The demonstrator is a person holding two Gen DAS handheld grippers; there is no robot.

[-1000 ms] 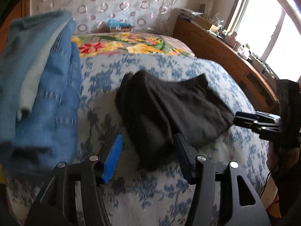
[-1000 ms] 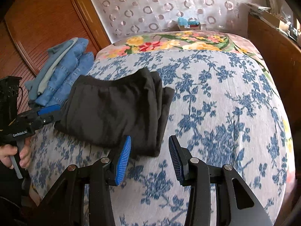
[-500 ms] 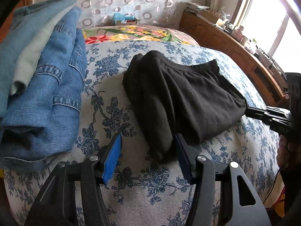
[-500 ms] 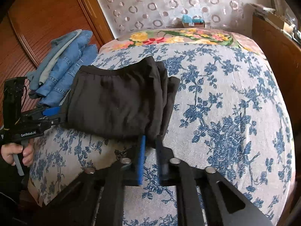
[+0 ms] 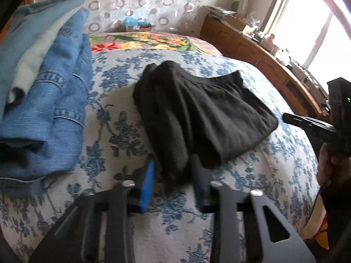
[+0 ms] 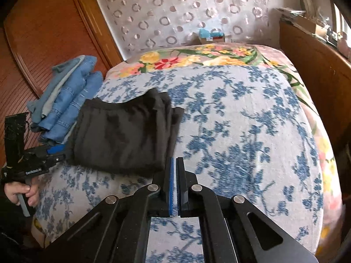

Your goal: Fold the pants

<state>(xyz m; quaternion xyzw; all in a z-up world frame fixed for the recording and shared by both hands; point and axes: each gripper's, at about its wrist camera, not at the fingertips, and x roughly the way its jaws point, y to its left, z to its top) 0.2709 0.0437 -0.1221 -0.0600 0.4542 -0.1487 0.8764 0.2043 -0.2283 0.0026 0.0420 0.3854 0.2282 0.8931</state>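
Observation:
Black pants [image 5: 197, 109] lie folded into a thick square on the blue-flowered bedspread [image 5: 252, 175]. My left gripper [image 5: 173, 161] straddles their near corner, its jaws closing, with the bunched fabric filling the gap between the blue pads [image 5: 147, 184]. In the right wrist view the pants [image 6: 122, 135] sit left of centre, with the left gripper [image 6: 58, 150] at their left edge in a person's hand. My right gripper [image 6: 175, 160] is shut, its tips at the pants' near right corner. Its tip [image 5: 285, 117] looks just clear of the cloth, and no fabric shows between the pads.
A stack of folded blue jeans [image 5: 54, 109] lies left of the pants, seen as a pile of jeans [image 6: 65, 105] near a wooden wall panel [image 6: 43, 32]. A wooden cabinet [image 5: 252, 48] with clutter runs along the right side. A small box [image 6: 211, 35] sits at the far end.
The right jaws went from wide open to shut at the pants' corner. The left jaws narrowed onto the near corner. Both grippers came slightly closer to the pants.

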